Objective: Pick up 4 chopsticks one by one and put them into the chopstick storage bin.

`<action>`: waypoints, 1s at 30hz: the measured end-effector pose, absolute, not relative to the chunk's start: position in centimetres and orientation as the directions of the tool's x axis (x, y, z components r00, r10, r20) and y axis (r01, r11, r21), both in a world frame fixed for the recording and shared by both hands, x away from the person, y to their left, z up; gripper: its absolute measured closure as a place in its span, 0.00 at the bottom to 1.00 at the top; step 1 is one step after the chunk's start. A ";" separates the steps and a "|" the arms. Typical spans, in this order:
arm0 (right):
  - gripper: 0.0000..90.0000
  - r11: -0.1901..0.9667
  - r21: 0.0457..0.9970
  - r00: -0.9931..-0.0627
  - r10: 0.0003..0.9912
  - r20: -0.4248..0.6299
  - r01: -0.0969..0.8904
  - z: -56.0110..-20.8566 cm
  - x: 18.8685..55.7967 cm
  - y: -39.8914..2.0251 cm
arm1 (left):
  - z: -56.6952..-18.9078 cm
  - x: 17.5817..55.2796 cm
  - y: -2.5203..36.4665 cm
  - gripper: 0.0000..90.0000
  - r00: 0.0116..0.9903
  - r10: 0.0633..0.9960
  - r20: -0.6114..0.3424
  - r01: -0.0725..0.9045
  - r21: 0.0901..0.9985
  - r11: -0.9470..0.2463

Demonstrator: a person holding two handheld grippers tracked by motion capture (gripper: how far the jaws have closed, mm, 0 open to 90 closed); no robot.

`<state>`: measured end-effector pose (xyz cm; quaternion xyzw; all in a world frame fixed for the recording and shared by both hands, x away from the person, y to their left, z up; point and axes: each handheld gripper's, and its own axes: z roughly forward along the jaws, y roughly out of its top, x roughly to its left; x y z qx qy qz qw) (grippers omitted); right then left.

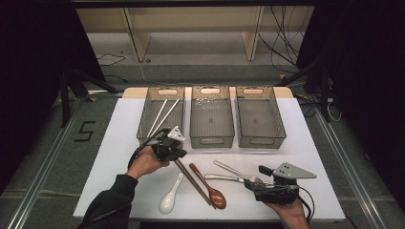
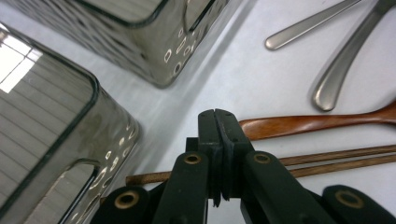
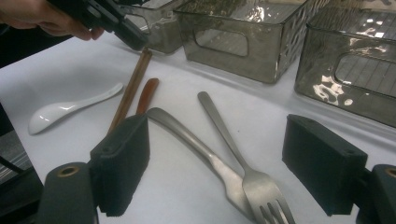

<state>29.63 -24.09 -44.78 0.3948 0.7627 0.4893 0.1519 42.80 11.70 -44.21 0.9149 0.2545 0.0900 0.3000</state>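
Left gripper [image 1: 178, 153]: I read its jaws as pressed together, pad against pad, in the left gripper view [image 2: 215, 114]. The pair of brown chopsticks [image 2: 336, 158] runs crosswise beneath them. I cannot tell whether the jaws pinch the sticks or only rest over them. In the high view the jaws meet the far end of the brown chopsticks [image 1: 193, 181], just in front of the left bin [image 1: 143, 129].

Right gripper [image 1: 251, 183]: jaws wide apart and holding nothing. In the right gripper view [image 3: 215, 130] they flank the metal fork [image 3: 233, 140] and the metal spoon [image 3: 196, 144], which lie crossed on the worktop [image 1: 119, 157] with their handles pointing away.

Surroundings, left side: a wooden spoon [image 1: 210, 188] lies just beside the chopsticks on their right and nearly parallel to them. A white ceramic soup spoon [image 1: 170, 198] lies to their left, near the front edge.

Surroundings, far side: three smoky translucent bins stand in a row across the worktop. The left bin holds a pair of white chopsticks [image 1: 160, 117] leaning inside it. Beside it stand the middle bin [image 1: 212, 138] and the right bin [image 1: 260, 140].

Position of the work: the brown chopsticks lie flat on the white worktop, angled from the left bin's front wall toward me.
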 end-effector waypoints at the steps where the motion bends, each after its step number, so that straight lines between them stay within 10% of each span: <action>1: 0.27 0.210 0.866 -0.642 0.751 0.154 0.453 -44.8 29.6 -24.1 | -44.5 42.9 11.7 0.99 0.852 0.523 0.008 0.417 0.593 -0.689; 30: 0.27 0.208 0.866 -0.641 0.751 0.156 0.455 -44.8 29.6 -24.2 | -47.1 43.7 12.5 0.99 0.830 0.558 -0.015 0.493 0.488 -0.720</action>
